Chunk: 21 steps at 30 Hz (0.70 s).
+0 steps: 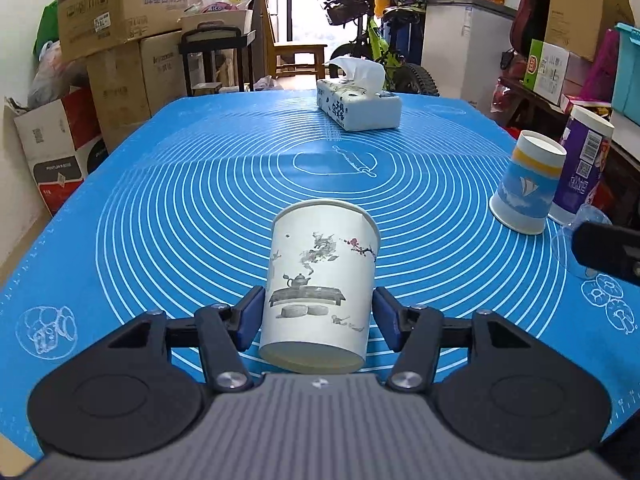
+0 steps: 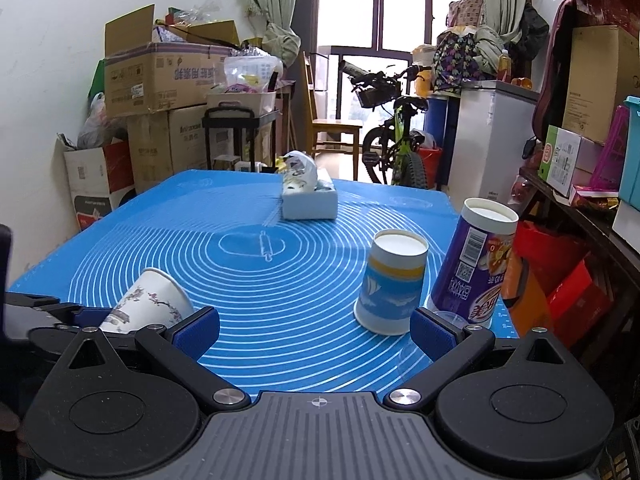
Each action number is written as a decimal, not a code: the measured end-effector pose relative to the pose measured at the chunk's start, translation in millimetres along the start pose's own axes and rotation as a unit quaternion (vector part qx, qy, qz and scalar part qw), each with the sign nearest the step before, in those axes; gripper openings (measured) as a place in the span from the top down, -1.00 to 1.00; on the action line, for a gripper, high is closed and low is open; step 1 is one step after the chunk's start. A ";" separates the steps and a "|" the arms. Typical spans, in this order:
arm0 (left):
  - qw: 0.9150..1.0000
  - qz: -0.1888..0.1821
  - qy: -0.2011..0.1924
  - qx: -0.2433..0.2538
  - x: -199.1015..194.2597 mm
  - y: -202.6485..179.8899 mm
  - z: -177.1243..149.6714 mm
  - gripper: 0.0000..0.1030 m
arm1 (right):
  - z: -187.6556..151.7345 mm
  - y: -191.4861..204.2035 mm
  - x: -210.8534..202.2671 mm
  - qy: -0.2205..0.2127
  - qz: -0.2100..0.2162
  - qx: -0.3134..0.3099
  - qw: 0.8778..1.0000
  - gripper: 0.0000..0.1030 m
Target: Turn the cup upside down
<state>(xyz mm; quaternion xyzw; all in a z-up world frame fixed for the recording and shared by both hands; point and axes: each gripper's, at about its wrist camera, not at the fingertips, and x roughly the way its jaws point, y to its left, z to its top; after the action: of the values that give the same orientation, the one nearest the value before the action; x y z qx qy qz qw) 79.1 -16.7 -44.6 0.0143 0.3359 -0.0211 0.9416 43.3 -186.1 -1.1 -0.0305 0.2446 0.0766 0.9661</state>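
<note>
A blue mat (image 1: 160,208) spreads ahead of both grippers, with a tissue box (image 1: 358,106) at its far end. Forward and right of the left gripper (image 1: 318,316) stand a purple canister (image 1: 582,164) and an upturned blue cup (image 1: 528,184). The white cup (image 1: 320,280) sits squarely between the left gripper's pads, base toward the camera, rim away and tilted up, so its long axis runs roughly along the fingers. The left pad touches the wall; the right pad looks just off it, so a firm grip is uncertain. The right gripper (image 2: 316,330) hangs wide open and empty, the white cup off to its left.
</note>
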 end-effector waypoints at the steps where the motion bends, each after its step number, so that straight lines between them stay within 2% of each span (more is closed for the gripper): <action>1: 1.000 0.000 0.002 -0.001 1.4 0.3 0.4 -0.16 | -0.5 1.0 -0.3 0.001 0.000 -0.001 1.000 -0.95; 2: 1.000 0.001 0.003 -0.001 1.9 0.8 0.2 -0.18 | -1.1 1.3 -0.6 0.002 -0.001 -0.002 1.000 -0.95; 4: 1.000 0.002 0.002 -0.001 0.4 2.2 -1.3 -0.35 | -1.6 2.4 -0.5 0.004 -0.001 -0.002 1.000 -0.95; 5: 1.000 0.002 0.000 -0.002 -0.6 3.4 -1.2 -0.54 | -1.8 2.4 -0.2 0.005 -0.002 -0.002 1.000 -0.95; 6: 1.000 0.002 -0.005 -0.004 -2.5 4.4 -1.4 -0.63 | -1.9 2.6 -0.1 0.006 -0.002 -0.002 1.000 -0.95; 21: 1.000 0.002 -0.004 0.007 -10.1 6.7 1.2 -0.70 | 1.2 9.3 -1.7 0.010 0.002 -0.019 1.000 -0.95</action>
<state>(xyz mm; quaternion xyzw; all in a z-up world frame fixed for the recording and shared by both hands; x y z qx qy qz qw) 72.4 -9.8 -37.2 0.0214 0.3315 -0.0212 0.9430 40.9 -177.1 0.6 -0.0493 0.2529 0.0834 0.9626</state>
